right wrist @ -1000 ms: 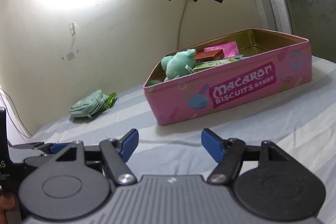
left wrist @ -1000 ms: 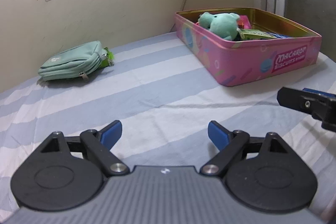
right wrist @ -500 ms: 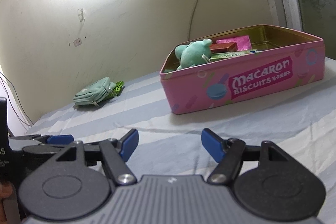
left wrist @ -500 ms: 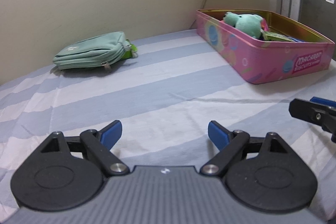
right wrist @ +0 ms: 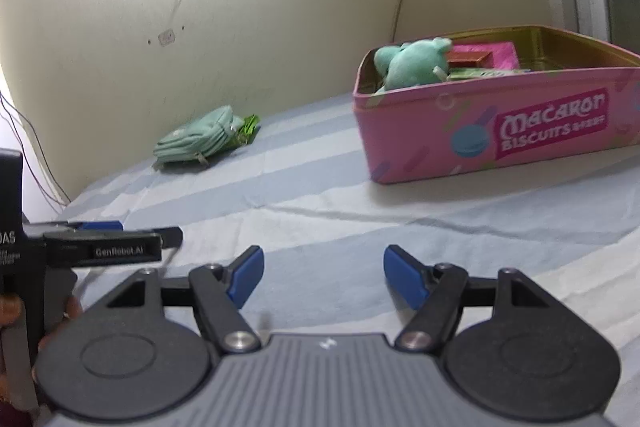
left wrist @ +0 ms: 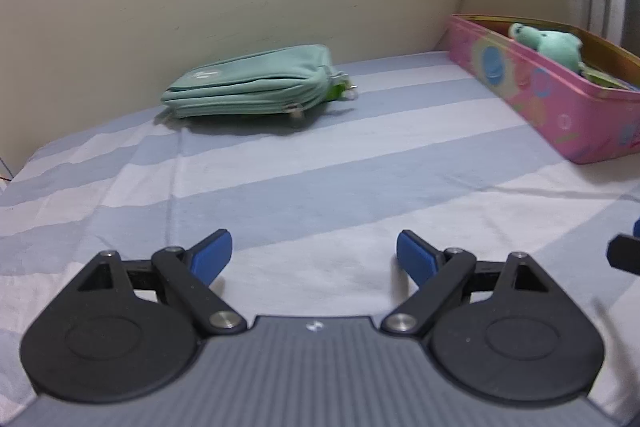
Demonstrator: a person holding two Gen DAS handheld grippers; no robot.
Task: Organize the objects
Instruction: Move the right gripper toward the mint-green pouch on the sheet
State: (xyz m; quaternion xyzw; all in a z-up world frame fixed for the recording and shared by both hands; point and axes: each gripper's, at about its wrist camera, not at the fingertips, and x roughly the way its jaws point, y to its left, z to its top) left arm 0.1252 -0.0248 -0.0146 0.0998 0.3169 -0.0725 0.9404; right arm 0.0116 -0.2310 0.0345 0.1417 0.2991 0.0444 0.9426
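Mint zip pouch [left wrist: 256,85] — laid flat on striped sheet [left wrist: 320,187] by the wall, well apart from pink biscuit tin [right wrist: 500,123]. Left gripper [left wrist: 314,259], right gripper [right wrist: 323,277] — jaws held apart, nothing between.

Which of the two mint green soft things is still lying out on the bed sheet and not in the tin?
The flat mint green zippered fabric pouch by the wall; the mint green plush toy already sits inside the pink macaron biscuit tin.
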